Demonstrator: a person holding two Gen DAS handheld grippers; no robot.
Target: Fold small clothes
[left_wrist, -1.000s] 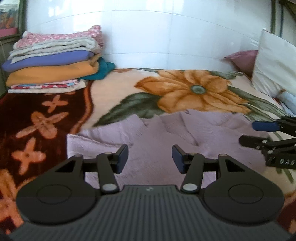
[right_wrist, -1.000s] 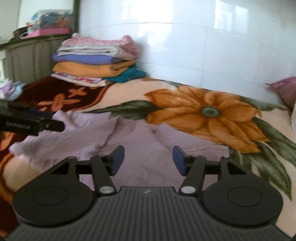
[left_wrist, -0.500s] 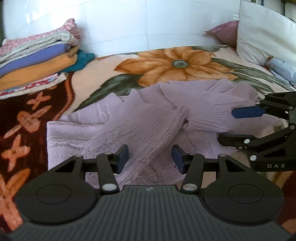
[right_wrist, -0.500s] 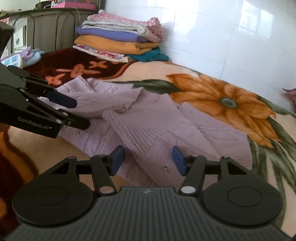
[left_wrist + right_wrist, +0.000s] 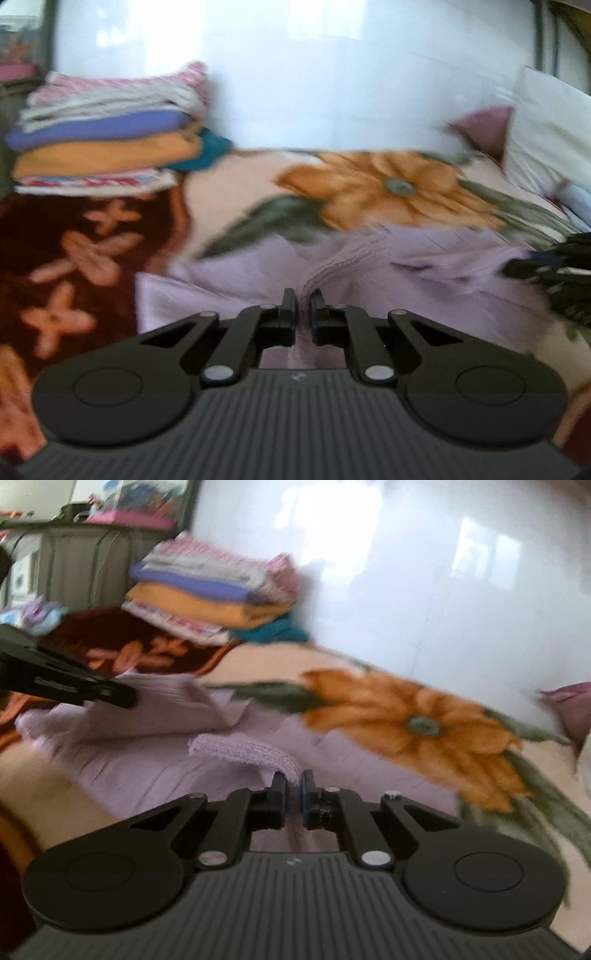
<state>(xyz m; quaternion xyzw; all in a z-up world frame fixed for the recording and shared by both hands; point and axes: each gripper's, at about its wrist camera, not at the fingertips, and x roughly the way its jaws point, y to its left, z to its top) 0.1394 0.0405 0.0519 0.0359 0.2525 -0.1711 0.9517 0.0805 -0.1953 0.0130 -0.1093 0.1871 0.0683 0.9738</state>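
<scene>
The left tool [image 5: 303, 308] is pinching a ribbed edge of the lilac knitted sweater [image 5: 424, 266], its fingers pressed together on the fabric. The right tool [image 5: 293, 790] is likewise gripping a ribbed band of the same sweater, which is rising in a ridge out of its closed fingers. The sweater is lying spread and rumpled on the floral blanket [image 5: 388, 184] covering the bed, just in front of both tools. Beyond it a big orange flower print is showing. Farther back, a stack of folded clothes [image 5: 107, 144] is sitting near the white tiled wall [image 5: 332, 74], and pillows [image 5: 546, 125] are leaning at the far right.
</scene>
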